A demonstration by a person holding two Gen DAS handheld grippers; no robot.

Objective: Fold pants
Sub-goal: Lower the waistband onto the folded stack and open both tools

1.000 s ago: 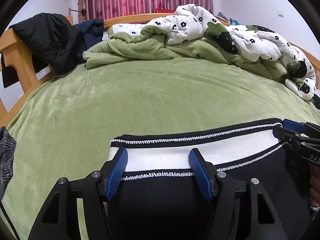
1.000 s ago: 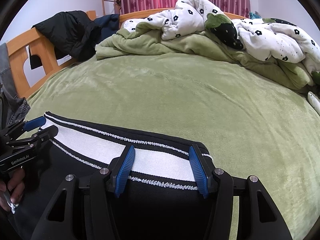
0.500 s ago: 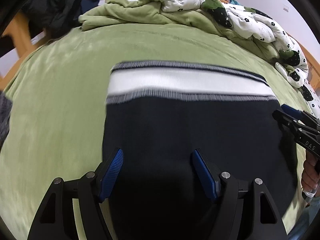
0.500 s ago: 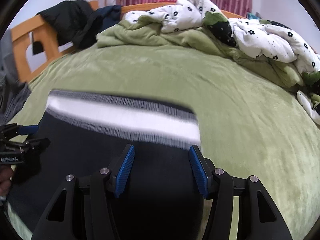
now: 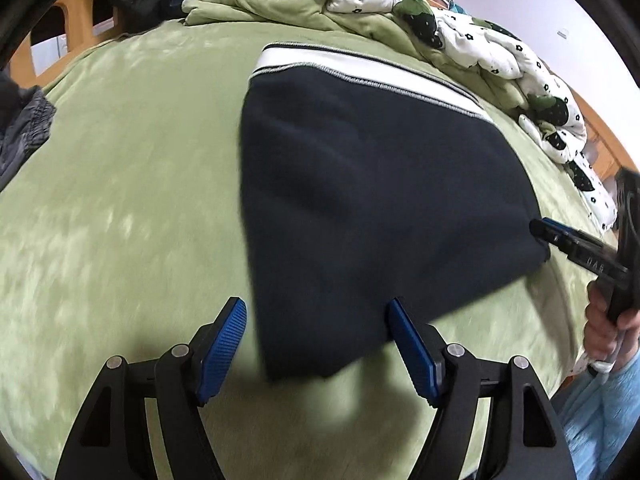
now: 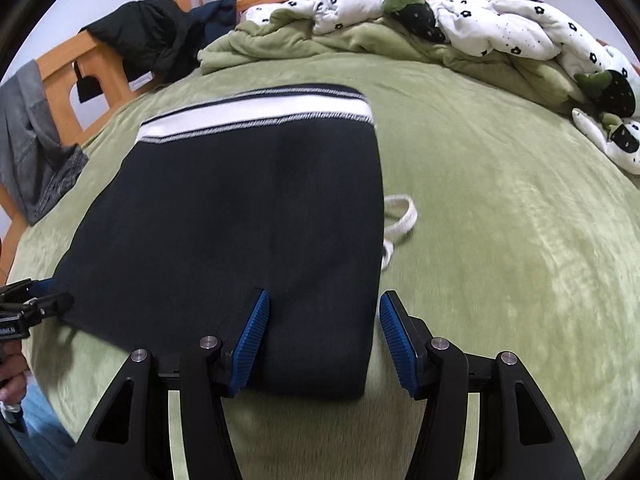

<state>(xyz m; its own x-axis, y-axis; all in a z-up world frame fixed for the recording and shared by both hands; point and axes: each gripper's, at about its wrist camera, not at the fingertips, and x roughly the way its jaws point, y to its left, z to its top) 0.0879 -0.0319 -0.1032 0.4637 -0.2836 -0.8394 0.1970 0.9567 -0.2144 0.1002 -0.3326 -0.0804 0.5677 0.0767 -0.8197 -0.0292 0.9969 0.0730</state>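
- Pants (image 5: 372, 200): dark folded bundle, flat on the green bed cover (image 5: 120, 180). White striped waistband (image 5: 360, 68) on the far edge, near fold edge just ahead of both tools. White drawstring (image 6: 400, 212) pokes out along the bundle's right side.
- Step in hand, as judged: fold laid down, tools clear of cloth. To do it well: check edges sit square, tuck the drawstring under, press the near fold flat before any further fold. Lift tools straight off; dragging would shift the top layer.
- Left gripper (image 5: 316, 340): jaws wide apart, holding nothing. Low over the bundle's near left corner, fingers pointing forward toward the waistband. One blue pad over bare cover, the other at the cloth edge; contact cannot be told.
- Right gripper (image 6: 322, 336): jaws apart, empty. Straddles the bundle's near right corner, tilted down, fingers forward.
- Bare hands grip each handle, seen at frame edges.
- Motion blur in the left view; fine detail unreliable.
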